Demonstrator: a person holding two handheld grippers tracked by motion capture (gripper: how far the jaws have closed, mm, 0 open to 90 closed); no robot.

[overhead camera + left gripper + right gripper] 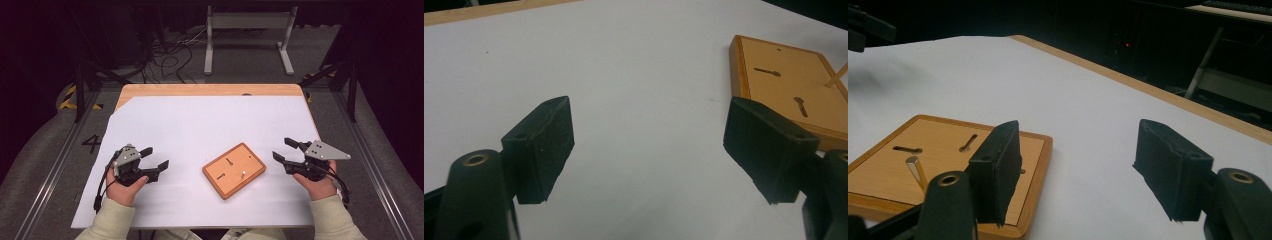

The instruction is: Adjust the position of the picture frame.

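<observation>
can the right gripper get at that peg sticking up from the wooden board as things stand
Probably yes. The right gripper is open and holds nothing, and it points toward the wooden board. Bare white table cover lies between them. The small peg stands tilted on the board's face with nothing around it.

Lab test bay, dark surround, floor cables (167, 55), paper-covered table (200, 125), hazard tape (67, 97)

Orange-brown wooden board (234, 170) with dark keyhole slots, between two black hand-held grippers: left (154, 157), right (285, 149). White sheet (210, 125) beneath, over tan counter (210, 90). Grey plate (327, 150) atop right one.
</observation>
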